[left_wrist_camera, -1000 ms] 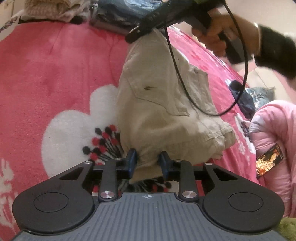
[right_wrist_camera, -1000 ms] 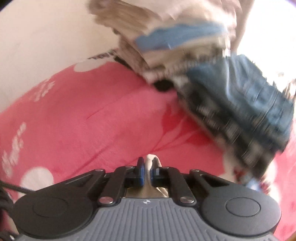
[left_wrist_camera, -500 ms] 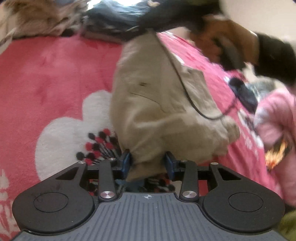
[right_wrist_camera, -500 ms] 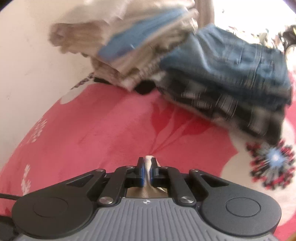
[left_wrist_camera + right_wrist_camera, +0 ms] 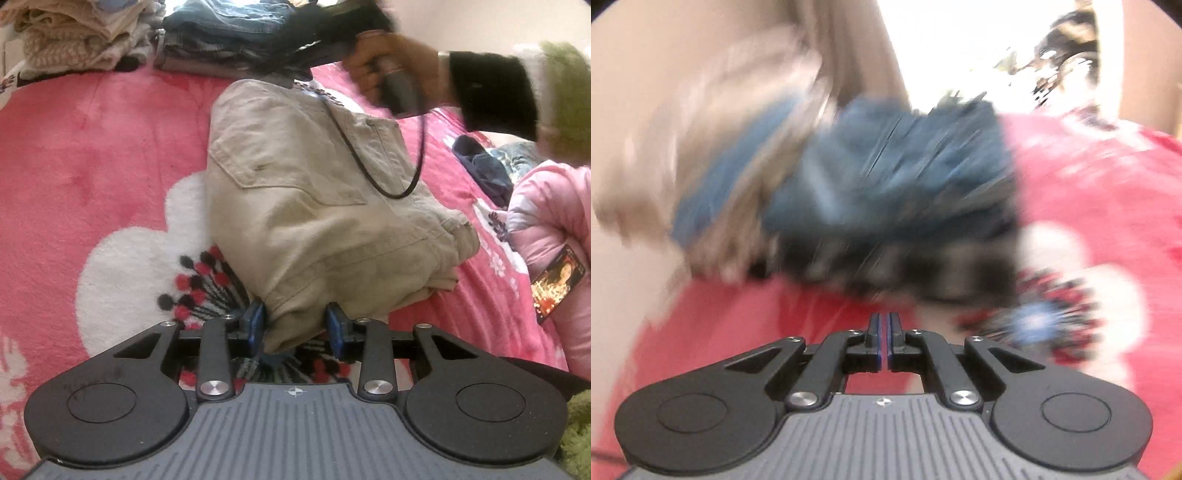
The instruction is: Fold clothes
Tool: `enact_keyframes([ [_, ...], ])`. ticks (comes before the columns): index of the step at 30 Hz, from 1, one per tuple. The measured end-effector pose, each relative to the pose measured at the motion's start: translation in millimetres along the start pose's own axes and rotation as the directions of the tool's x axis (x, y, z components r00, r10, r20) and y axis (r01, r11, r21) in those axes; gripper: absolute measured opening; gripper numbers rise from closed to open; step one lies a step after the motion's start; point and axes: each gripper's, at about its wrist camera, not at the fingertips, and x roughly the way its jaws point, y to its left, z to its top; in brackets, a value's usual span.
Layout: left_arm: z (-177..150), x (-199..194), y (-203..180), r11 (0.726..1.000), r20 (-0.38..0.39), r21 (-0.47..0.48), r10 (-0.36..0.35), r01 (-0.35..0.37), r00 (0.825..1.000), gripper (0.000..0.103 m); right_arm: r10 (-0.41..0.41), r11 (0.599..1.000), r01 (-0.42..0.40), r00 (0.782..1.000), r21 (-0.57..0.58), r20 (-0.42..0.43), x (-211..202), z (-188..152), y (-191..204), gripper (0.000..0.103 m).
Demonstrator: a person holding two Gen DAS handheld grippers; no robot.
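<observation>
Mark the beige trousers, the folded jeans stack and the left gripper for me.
beige trousers (image 5: 295, 192), left wrist view, on the back pocket.
folded jeans stack (image 5: 221, 22), left wrist view, top layer.
left gripper (image 5: 295, 328), left wrist view, between fingertips.

Beige trousers (image 5: 306, 206) lie on a pink blanket (image 5: 92, 147) with white, red-and-black-dotted flowers.

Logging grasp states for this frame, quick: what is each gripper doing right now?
Left gripper: open, fingers either side of the beige trousers hem, not clamped.
Right gripper: shut, nothing visible between its fingers.
</observation>
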Motion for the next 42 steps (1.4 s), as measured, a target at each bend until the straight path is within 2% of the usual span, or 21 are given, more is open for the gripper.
enact_keyframes([
  [2,4,-9,4,1.0,-0.011,-0.029,0.002,-0.002,1.0,0.034,-0.039,0.999,0.037,0.995,0.02,0.093,-52,0,-18,0.006],
  [5,12,-29,9,0.999,0.005,-0.042,0.035,-0.035,0.999,0.034,-0.087,0.996,0.082,0.979,0.037,0.182,-123,-12,-45,0.007],
  [10,46,-44,8,0.994,0.09,-0.019,0.112,-0.111,0.99,0.035,-0.005,0.99,0.015,0.998,-0.14,0.068,-138,-53,-38,0.007],
  [14,83,-17,-20,0.991,0.128,0.087,0.093,-0.105,0.987,0.036,0.051,0.958,-0.062,0.998,-0.28,-0.046,-146,-86,-30,0.007],
  [17,94,24,-39,0.986,0.07,0.139,0.081,-0.09,0.994,0.036,0.084,0.923,-0.132,0.986,-0.362,-0.145,-106,-123,-7,0.007],
  [20,79,63,-42,0.97,-0.03,0.175,0.176,-0.168,0.984,0.036,0.039,0.918,-0.119,0.977,-0.379,-0.212,-64,-167,-8,0.008],
  [21,72,66,-42,0.965,-0.023,0.187,0.191,-0.183,0.981,0.036,0.055,0.924,-0.128,0.977,-0.36,-0.207,-62,-170,-12,0.007],
  [23,67,63,-45,0.956,-0.011,0.224,0.199,-0.191,0.98,0.037,0.085,0.947,-0.151,0.969,-0.282,-0.233,-67,-156,-20,0.007],
  [25,74,56,-48,0.951,-0.033,0.245,0.204,-0.19,0.978,0.036,0.115,0.951,-0.169,0.97,-0.258,-0.213,-79,-143,-19,0.012],
  [27,90,46,-51,0.955,-0.025,0.248,0.175,-0.163,0.984,0.036,0.147,0.948,-0.19,0.973,-0.256,-0.178,-83,-128,-14,0.012],
  [30,120,46,-51,0.955,0.051,0.258,0.139,-0.148,0.989,0.037,0.174,0.953,-0.206,0.973,-0.222,-0.154,-58,-115,-14,0.012],
  [32,141,66,-45,0.952,0.075,0.258,0.15,-0.165,0.986,0.037,0.134,0.964,-0.17,0.974,-0.205,-0.181,-27,-117,-19,0.007],
  [33,149,80,-39,0.953,0.073,0.249,0.162,-0.175,0.984,0.037,0.13,0.97,-0.164,0.974,-0.177,-0.186,-18,-120,-24,0.001],
  [35,163,111,-23,0.956,0.049,0.216,0.191,-0.197,0.98,0.039,0.139,0.981,-0.161,0.973,-0.108,-0.186,-5,-127,-35,0.0],
  [37,168,128,-8,0.973,0.018,0.139,0.181,-0.182,0.983,0.039,0.147,0.984,-0.164,0.968,-0.07,-0.203,-8,-121,-37,0.0],
  [39,169,128,-3,0.981,0.007,0.096,0.17,-0.17,0.985,0.039,0.146,0.984,-0.165,0.965,-0.07,-0.219,-20,-113,-33,0.001],
  [40,169,123,-5,0.98,0.002,0.094,0.175,-0.174,0.985,0.038,0.158,0.98,-0.183,0.958,-0.083,-0.24,-25,-117,-30,0.006],
  [42,169,105,-13,0.978,-0.001,0.098,0.186,-0.185,0.983,0.037,0.189,0.966,-0.232,0.937,-0.117,-0.295,-35,-130,-21,0.008],
])
